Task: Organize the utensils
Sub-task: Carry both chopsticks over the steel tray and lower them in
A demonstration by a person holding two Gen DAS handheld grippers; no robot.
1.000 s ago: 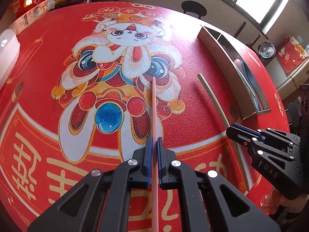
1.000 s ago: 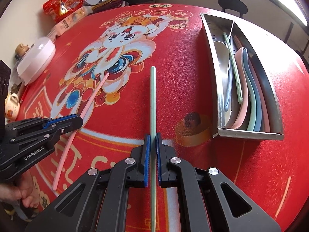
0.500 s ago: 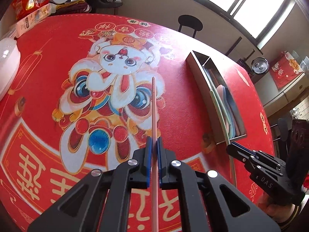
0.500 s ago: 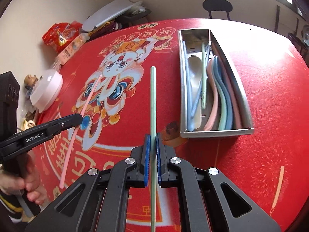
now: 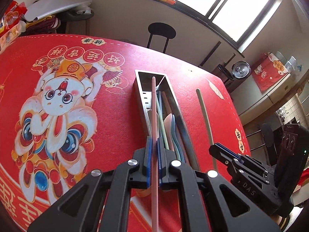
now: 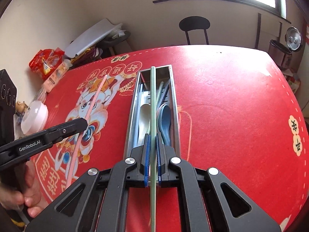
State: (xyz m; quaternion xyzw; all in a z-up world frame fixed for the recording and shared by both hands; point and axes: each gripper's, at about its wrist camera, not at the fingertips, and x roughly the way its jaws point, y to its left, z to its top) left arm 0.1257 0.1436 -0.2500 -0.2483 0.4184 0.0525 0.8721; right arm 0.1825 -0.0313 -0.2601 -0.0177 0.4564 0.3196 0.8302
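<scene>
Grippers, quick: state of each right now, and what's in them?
Left gripper: closed on the pink chopstick.
Right gripper: closed on the green chopstick.

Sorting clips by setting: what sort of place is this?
Probably a home dining area beside a kitchen: a table under a red festive cloth, a chair by the window, a metal utensil tray.
</scene>
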